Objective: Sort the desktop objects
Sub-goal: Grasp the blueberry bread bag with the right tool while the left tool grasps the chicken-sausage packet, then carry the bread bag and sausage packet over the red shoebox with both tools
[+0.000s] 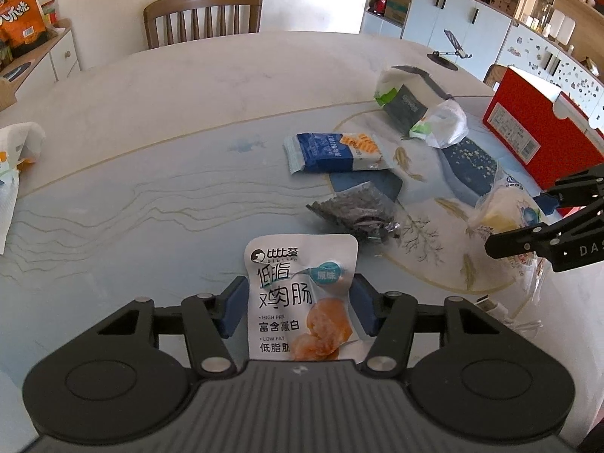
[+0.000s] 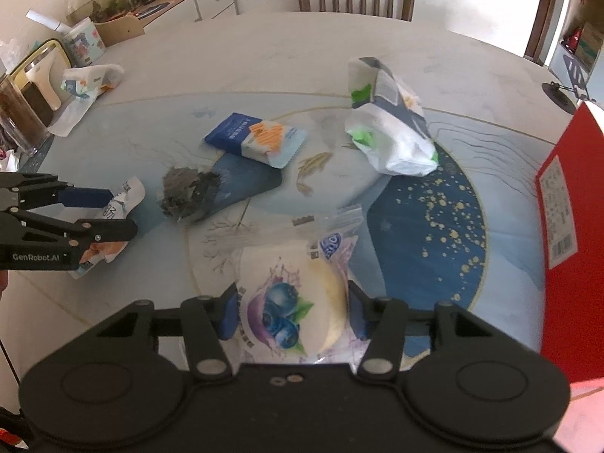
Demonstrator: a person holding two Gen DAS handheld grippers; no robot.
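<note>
My left gripper (image 1: 298, 304) is shut on a white chicken sausage packet (image 1: 300, 294), its blue pads pressing both sides. My right gripper (image 2: 292, 313) is shut on a blueberry bread packet (image 2: 290, 302), also seen at the right of the left wrist view (image 1: 502, 211). On the table lie a blue and white snack pack (image 1: 334, 151) (image 2: 256, 137), a dark crumpled packet (image 1: 358, 213) (image 2: 188, 192) and a white bag with green print (image 1: 419, 109) (image 2: 389, 128). The left gripper (image 2: 113, 211) shows at the left of the right wrist view.
A red box (image 1: 540, 128) (image 2: 566, 234) stands at the table's right. A wooden chair (image 1: 204, 15) is at the far side. A crumpled paper bag (image 2: 87, 83), a dark jar (image 2: 19, 113) and a phone stand (image 1: 449, 53) sit around the table's edges.
</note>
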